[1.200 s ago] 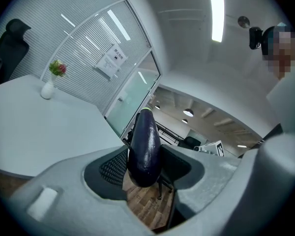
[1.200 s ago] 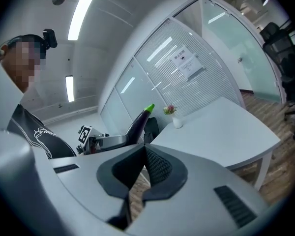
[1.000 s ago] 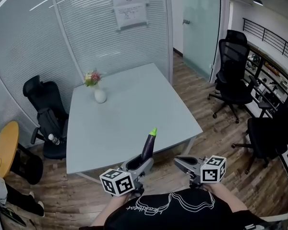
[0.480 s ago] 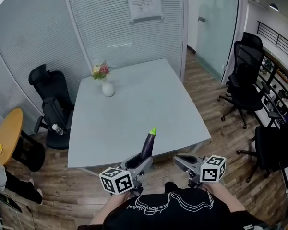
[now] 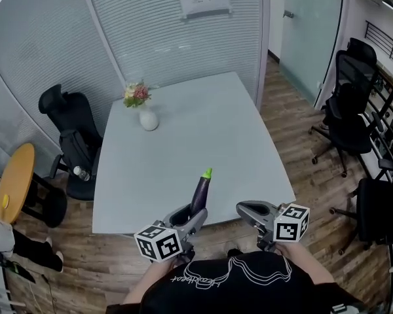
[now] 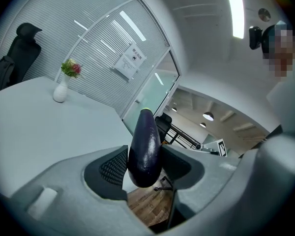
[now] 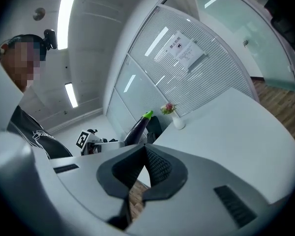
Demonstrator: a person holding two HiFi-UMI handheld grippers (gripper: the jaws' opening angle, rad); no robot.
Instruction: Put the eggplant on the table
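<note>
table (image 5: 183, 149) looks nearer; left tongs (image 5: 193, 216) clamp eggplant (image 5: 201, 191)

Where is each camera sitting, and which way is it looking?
Head view: on the person's head, looking steeply down at the table; their black shirt, left gripper and right gripper show.
Left gripper view: on the left gripper, looking along its jaws, shut on the eggplant, across the table; the person shows upper right.
Right gripper view: on the right gripper, looking along its shut, empty jaws across the table; the person shows at left.
Shared: all three see the eggplant, table and flower vase.
</note>
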